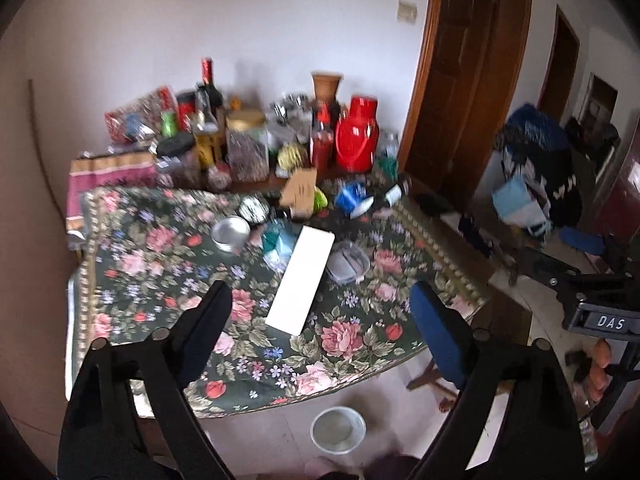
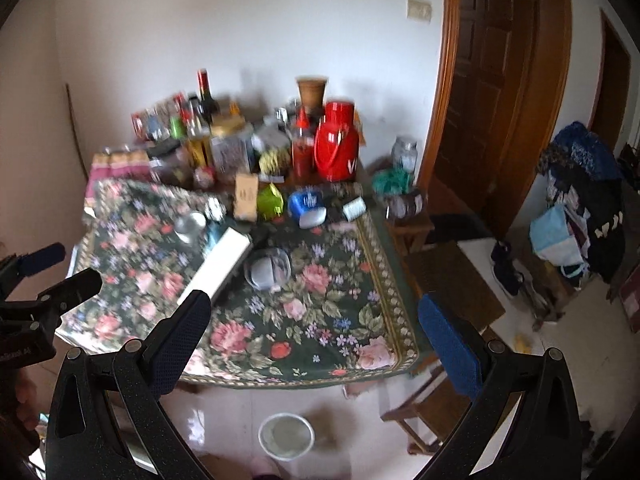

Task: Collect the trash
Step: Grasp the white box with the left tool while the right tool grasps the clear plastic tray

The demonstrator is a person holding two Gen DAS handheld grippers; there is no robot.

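Worktop [image 1: 132,280] under floral cloth, back edge crowded with bottles and a red thermos [image 1: 356,136]. White bin [image 1: 338,430] on the floor just in front of the worktop. Long white box [image 1: 302,280] mid-worktop, crumpled teal wrapper [image 1: 276,242] touching its far left side. Left gripper [image 1: 320,304] wide open, empty, above the near edge. Right gripper [image 2: 314,312] also wide open, empty.

Box [image 1: 301,280] lies mid-counter [image 1: 168,264]; lidded container [image 1: 347,267] at its 3 o'clock, tin [image 1: 231,233] at 10 o'clock. Thermos [image 1: 356,136] and bottles [image 1: 208,120] at 12 o'clock by wall. Bin [image 1: 338,430] on floor at 6 o'clock.
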